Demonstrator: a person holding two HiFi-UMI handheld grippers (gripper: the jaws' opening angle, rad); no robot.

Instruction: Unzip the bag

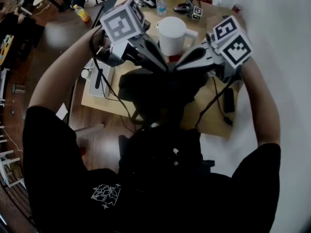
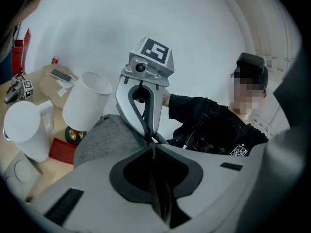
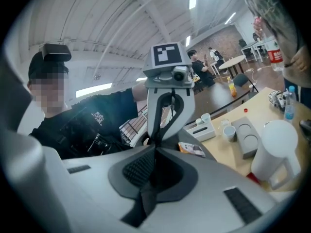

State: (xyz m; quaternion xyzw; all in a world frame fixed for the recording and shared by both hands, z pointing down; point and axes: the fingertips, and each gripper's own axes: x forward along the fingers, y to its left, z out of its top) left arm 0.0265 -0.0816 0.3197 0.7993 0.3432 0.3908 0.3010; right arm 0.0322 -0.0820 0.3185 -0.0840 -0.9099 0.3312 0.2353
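Observation:
A dark grey bag point(image 1: 155, 93) sits on the near part of the wooden table point(image 1: 214, 118), right in front of me. Both grippers meet tip to tip just above its top. My left gripper point(image 1: 165, 67) comes in from the left, and in the left gripper view its jaws point(image 2: 153, 148) are pressed together on a thin dark strip of the bag point(image 2: 104, 140). My right gripper point(image 1: 178, 67) comes in from the right. Its jaws point(image 3: 155, 149) are closed on a dark tab of the bag. Each gripper view shows the other gripper head-on: the right gripper point(image 2: 147, 137) and the left gripper point(image 3: 156, 141).
A white pitcher point(image 1: 172, 33) stands just behind the bag. A white lamp point(image 2: 87, 103) and a red object point(image 2: 60, 149) are near it. A water bottle point(image 1: 161, 4) is at the far edge, a white box point(image 1: 99, 79) at the left, and a black cable point(image 1: 214, 101) at the right.

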